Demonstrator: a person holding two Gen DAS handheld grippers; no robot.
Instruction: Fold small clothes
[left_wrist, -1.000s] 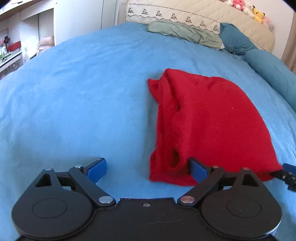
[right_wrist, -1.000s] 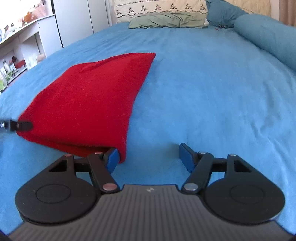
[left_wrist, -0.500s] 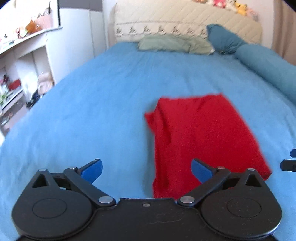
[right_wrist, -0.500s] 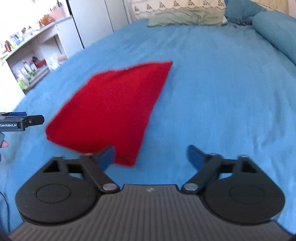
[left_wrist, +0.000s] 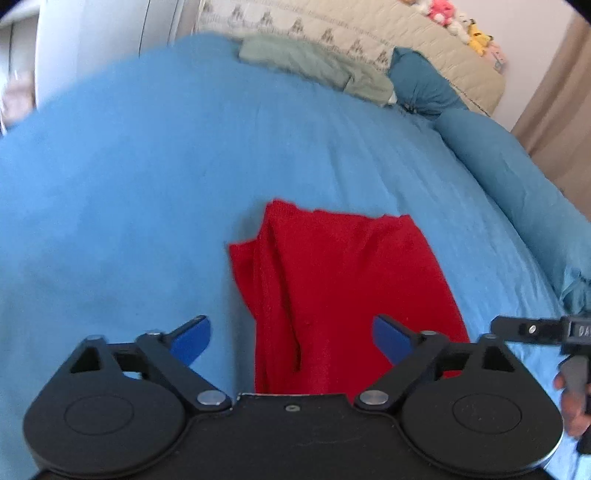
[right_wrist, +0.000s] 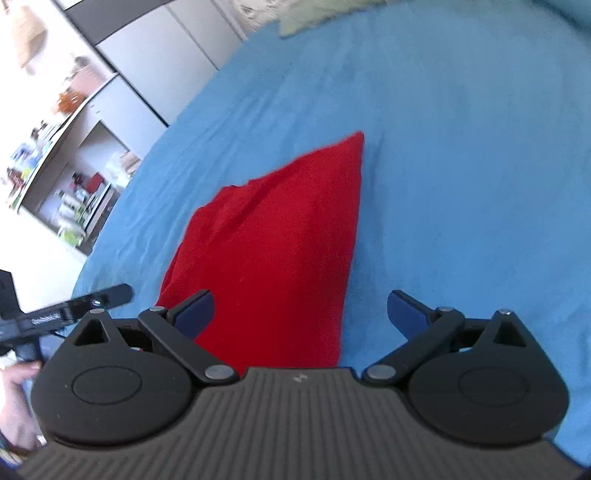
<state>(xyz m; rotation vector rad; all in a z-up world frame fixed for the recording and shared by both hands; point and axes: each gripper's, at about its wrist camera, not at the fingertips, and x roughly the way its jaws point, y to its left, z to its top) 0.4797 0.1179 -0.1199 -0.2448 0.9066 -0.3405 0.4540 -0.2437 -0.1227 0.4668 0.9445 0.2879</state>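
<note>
- Both claws hang released over the bed (left_wrist: 147, 155): our left gripper (left_wrist: 291, 334) and right gripper (right_wrist: 300, 308) grip nothing.
- We judge one fold done; next, we must pinch an edge of the red garment (left_wrist: 343, 280) and carry it across.
- Lying flat mid-bed, the garment's near end sits between the left fingers (left_wrist: 192, 334); in the right view its near corner does.

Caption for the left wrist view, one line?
Open left gripper hovers above a folded red garment on the blue bedspread.
</note>
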